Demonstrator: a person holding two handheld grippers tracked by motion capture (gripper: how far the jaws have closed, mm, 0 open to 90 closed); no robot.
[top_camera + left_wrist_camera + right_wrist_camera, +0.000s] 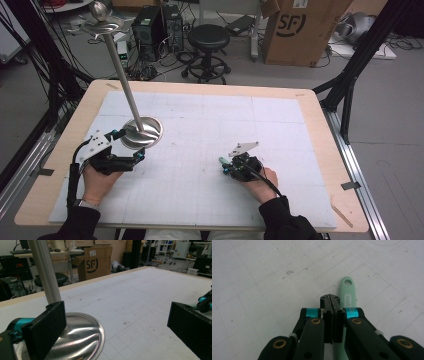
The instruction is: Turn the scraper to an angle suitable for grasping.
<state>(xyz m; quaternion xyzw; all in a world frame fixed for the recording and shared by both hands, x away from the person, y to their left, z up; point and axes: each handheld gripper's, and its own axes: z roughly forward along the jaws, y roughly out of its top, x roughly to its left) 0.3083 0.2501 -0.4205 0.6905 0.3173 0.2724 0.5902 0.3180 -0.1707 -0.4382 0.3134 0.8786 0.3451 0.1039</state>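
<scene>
Beside the metal stand (142,131), left gripper (129,146) agape.

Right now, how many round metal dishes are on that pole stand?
2. The base dish sits on the white mat between the left gripper's open jaws; the small top dish, carrying a ball, caps the pole. None looks hidden.

Even, soft overhead light; slight blur
</scene>
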